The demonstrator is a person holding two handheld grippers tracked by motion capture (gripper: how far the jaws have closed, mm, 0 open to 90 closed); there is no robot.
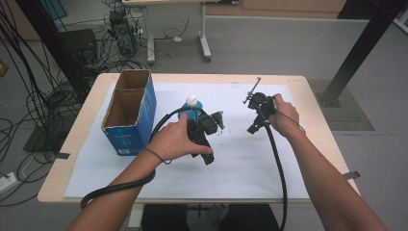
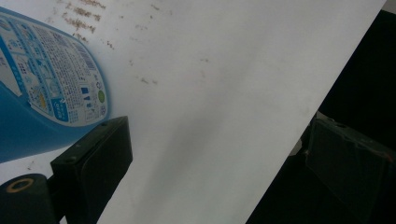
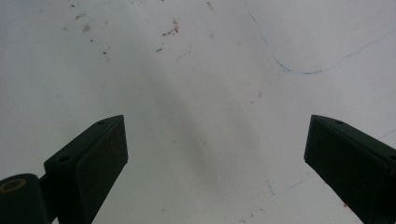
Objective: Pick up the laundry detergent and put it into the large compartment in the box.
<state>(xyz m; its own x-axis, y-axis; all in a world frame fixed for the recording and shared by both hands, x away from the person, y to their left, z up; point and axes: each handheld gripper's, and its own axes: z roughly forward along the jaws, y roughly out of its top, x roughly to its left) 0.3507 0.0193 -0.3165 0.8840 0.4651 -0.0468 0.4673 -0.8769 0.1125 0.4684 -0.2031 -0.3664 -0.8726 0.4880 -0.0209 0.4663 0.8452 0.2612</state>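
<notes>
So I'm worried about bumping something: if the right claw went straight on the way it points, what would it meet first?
Probably just the white sheet. The right claw stands open and looks down on bare sheet with a few specks and pen lines, nothing between the jaws; how far off the sheet lies is unclear.

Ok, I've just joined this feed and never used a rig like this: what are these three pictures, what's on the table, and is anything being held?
No robot arm here: a person holds a two-jaw tool in each hand. The high view looks down on the table from above the person's side. There the left gripper sits beside a blue bottle with a white cap, and the right gripper hangs over the white sheet covering the table. An open blue cardboard box stands at the left.

The other two pictures come from cameras riding on each gripper, looking along its black jaws. In the left gripper view the bottle lies next to one jaw, not between them. Both grippers are open and hold nothing.
</notes>
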